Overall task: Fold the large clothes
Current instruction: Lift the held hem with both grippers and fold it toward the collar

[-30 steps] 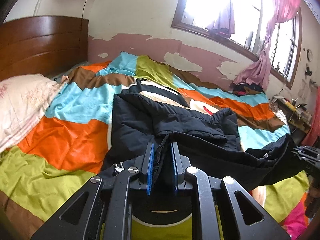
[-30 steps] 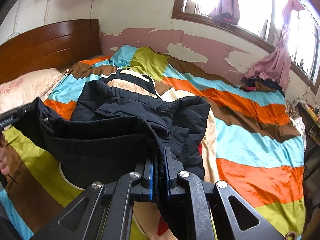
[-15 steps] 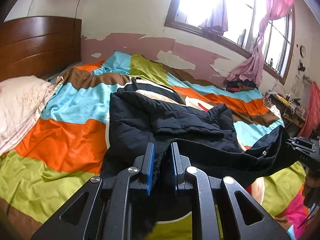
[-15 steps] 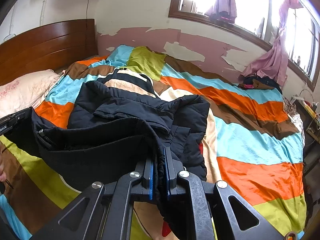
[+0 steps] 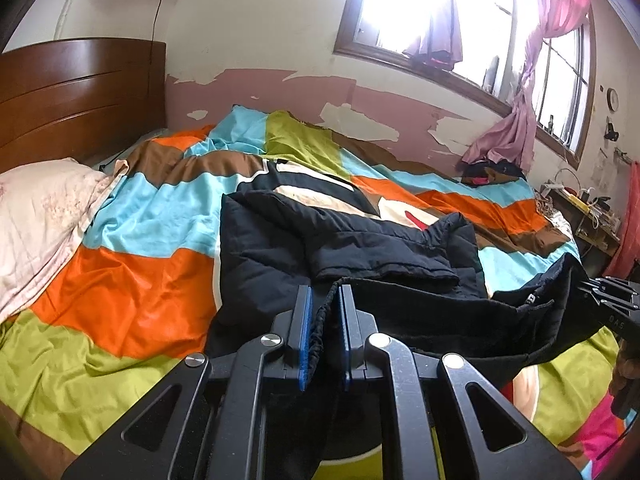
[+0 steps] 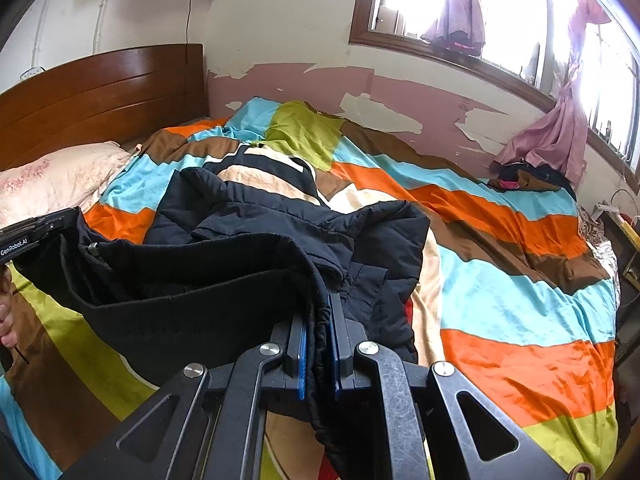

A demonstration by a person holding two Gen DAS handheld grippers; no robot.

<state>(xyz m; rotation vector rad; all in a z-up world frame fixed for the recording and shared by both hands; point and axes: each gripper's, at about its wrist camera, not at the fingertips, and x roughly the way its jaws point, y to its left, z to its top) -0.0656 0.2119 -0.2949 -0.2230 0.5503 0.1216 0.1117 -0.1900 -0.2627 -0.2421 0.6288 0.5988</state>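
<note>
i hold the left tool (image 5: 323,336) clamped narrow on one corner of the black padded jacket's hem, with the cloth bunched between its blue pads (image 5: 305,340). that tool's jaws have just been closing a little further, with the hem between them throughout. the right tool (image 6: 317,350) is also pinched narrow on the opposite hem corner, and the fabric hangs down through its jaws.

the black padded jacket (image 5: 340,240) lies on the striped bedspread (image 5: 132,288), toward the near side of the bed. its body extends away from both tools toward the peeling wall (image 5: 380,108). the lifted hem forms a taut band that runs crosswise between the two tools. in the left view the right tool appears at the far right edge. in the right view the left tool (image 6: 28,232) appears at the far left edge.

governing relation: the jacket's long axis runs straight ahead of the tools, from the held hem to the far end resting on the bedspread. both tools stand about equally near the hem, so neither leads. i judge the current step to be carrying the hem forward over the body to make a crosswise fold. this calls for both tools to advance together at equal height, so that the hem edge stays parallel to the far end.

risk: the bulky padding may slip from a narrow pinch or land skewed. a pillow (image 5: 44,220) lies well to the left, apart from the jacket.
</note>
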